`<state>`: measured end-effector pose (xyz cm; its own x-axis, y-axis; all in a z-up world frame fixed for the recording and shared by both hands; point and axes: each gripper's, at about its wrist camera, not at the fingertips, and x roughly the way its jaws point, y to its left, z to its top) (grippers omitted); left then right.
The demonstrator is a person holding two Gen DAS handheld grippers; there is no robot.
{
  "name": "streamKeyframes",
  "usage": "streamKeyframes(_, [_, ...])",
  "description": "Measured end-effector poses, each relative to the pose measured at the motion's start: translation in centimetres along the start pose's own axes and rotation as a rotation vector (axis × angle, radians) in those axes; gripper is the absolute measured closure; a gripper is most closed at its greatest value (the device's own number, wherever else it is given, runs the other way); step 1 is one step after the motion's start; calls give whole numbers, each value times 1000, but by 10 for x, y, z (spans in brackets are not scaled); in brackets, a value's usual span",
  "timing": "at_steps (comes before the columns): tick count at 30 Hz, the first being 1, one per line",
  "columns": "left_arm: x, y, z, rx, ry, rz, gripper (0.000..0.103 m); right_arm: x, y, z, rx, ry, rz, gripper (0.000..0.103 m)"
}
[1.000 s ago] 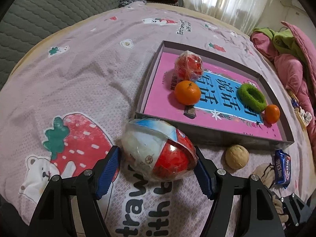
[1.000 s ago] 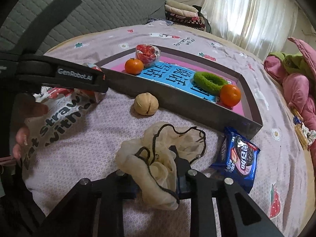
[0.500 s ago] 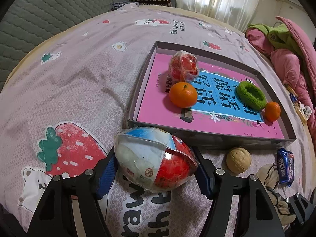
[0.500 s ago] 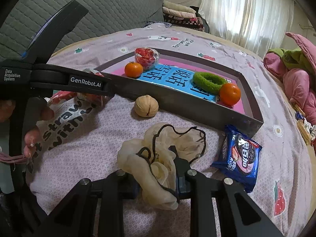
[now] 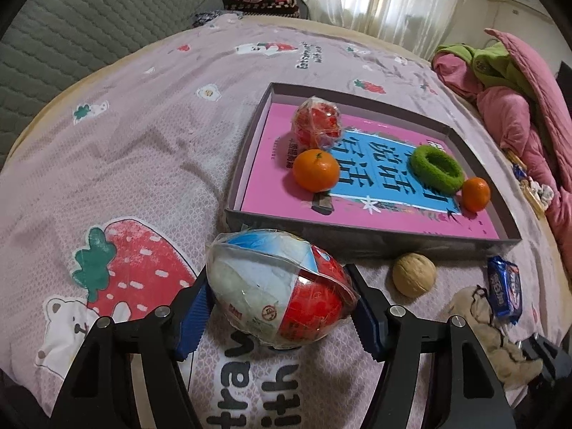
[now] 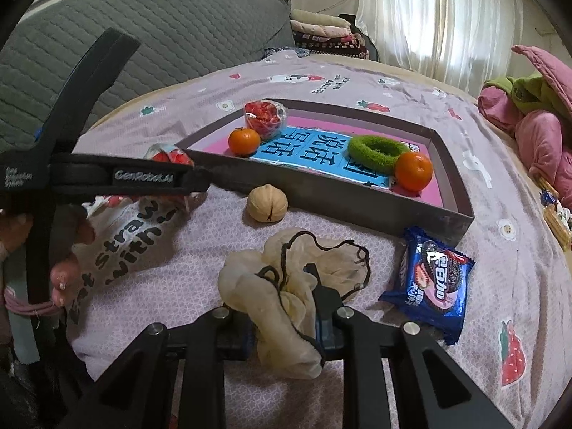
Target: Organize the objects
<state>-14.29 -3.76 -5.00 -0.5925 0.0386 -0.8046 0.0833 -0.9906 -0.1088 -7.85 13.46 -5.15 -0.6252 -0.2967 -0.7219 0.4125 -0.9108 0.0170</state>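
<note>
My left gripper (image 5: 282,307) is shut on a clear bag of white and red snacks (image 5: 279,286) and holds it just above the bedsheet, near the front left corner of the grey tray (image 5: 393,246). My right gripper (image 6: 286,311) is shut on a cream scrunchie with black trim (image 6: 286,286), low over the sheet. The tray holds a pink book, a red wrapped snack (image 5: 316,123), two oranges (image 5: 316,169) (image 5: 474,193) and a green scrunchie (image 5: 436,168). A walnut (image 6: 267,202) and a blue cookie packet (image 6: 432,282) lie outside the tray.
The bed has a pink strawberry-print sheet (image 5: 125,150). A grey quilted headboard (image 6: 161,35) stands behind. Pink and green bedding (image 5: 507,82) is piled at the right. The left gripper's body (image 6: 107,175) crosses the right wrist view at the left.
My left gripper has lifted the snack bag a little and drawn back from the tray. My right gripper has risen slightly with the scrunchie still in it.
</note>
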Motion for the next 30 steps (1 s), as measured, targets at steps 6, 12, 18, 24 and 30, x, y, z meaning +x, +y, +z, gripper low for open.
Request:
streamKeyframes(6, [-11, -4, -8, 29, -26, 1, 32, -4, 2, 0, -1, -17, -22, 79])
streamKeyframes(12, [-25, -10, -14, 72, -70, 23, 32, -14, -3, 1, 37, -53, 11, 79])
streamKeyframes(18, [-46, -15, -19, 106, -119, 24, 32, -25, -5, 6, 48, -85, 3, 79])
streamKeyframes(24, [-67, -18, -19, 132, -149, 16, 32, -52, -5, 20, 29, -128, -30, 79])
streamKeyframes(30, [-90, -17, -10, 132, -177, 9, 32, -73, -1, 38, 6, -159, -63, 79])
